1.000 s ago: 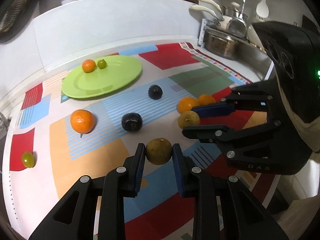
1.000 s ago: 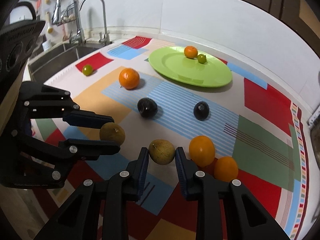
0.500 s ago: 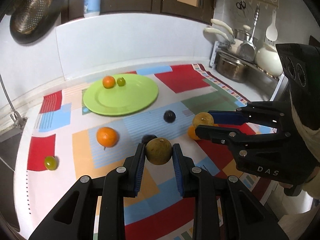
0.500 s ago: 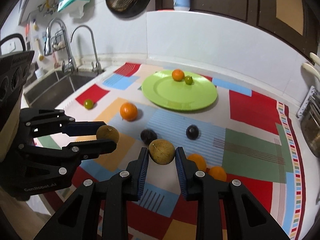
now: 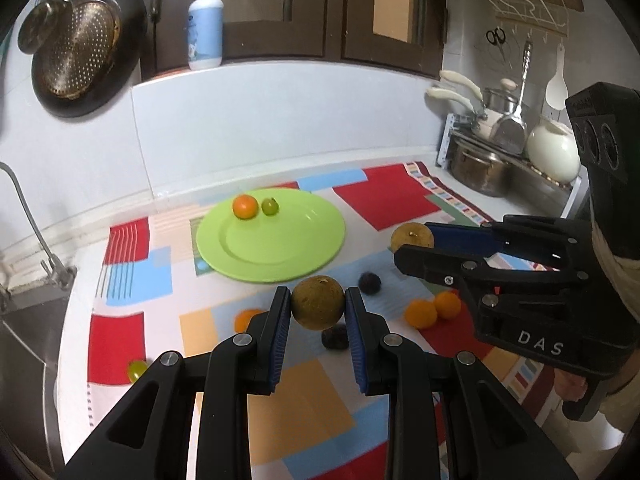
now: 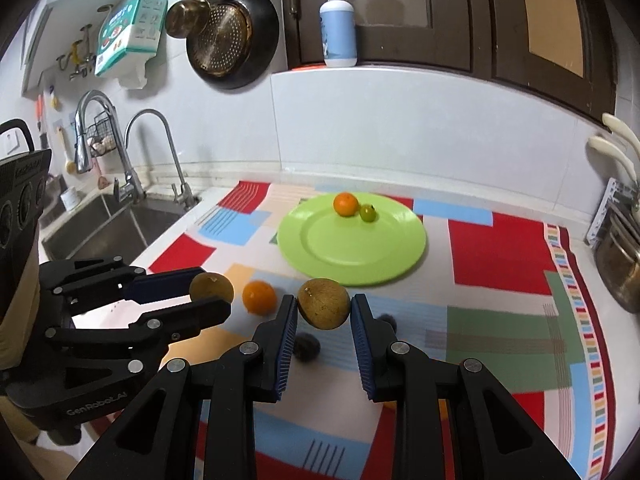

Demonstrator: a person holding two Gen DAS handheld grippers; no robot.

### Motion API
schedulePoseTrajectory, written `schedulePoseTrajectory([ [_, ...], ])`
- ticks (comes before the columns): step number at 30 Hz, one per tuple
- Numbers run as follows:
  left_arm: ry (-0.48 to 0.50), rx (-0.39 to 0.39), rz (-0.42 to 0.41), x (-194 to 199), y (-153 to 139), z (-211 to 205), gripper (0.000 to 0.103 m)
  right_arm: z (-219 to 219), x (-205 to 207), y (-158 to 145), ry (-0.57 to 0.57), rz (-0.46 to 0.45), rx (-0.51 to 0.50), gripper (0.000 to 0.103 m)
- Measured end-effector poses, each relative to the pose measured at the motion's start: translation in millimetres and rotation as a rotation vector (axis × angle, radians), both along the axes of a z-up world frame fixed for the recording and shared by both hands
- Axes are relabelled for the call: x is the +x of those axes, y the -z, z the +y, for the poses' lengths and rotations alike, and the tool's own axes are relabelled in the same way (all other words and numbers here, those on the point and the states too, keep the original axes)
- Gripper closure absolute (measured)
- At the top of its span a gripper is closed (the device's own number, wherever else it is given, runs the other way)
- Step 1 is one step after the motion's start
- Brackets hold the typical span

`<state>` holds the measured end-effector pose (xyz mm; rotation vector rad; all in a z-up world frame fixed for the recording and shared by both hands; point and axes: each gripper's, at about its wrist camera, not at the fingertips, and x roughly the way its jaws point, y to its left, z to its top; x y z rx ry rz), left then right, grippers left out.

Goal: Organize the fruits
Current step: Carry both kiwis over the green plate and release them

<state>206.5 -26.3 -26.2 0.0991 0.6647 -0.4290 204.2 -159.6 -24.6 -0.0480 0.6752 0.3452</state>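
Over the patterned cloth on the kitchen table, my left claw (image 5: 318, 310) and right claw (image 6: 324, 312) each pinch a brown fruit across its middle, raised short of the green plate (image 6: 394, 266); round, firm, light, likely to roll.

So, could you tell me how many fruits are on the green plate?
2: an orange and a green fruit, touching, at the plate's far edge.
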Motion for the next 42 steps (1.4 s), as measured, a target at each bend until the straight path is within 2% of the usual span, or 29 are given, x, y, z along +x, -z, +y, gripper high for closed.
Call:
schedulePoseTrajectory([
  [17, -0.029, 0.003, -0.053, 58, -26, 16, 0.075, 15, 56, -22, 0.028, -0.018, 0.007, 0.074],
  [25, -0.027, 0.012, -0.039, 96, -28, 20, 0.075, 20, 92, -30, 0.035, -0.007, -0.013, 0.074],
  [32, -0.023, 0.0, 0.03, 139, -19, 21, 0.075, 21, 135, -20, 0.028, 0.06, -0.026, 0.074],
  [42, -0.012, -0.007, 0.146, 197, 9, 17, 0.075, 20, 195, 12, 0.01, 0.183, -0.043, 0.074],
])
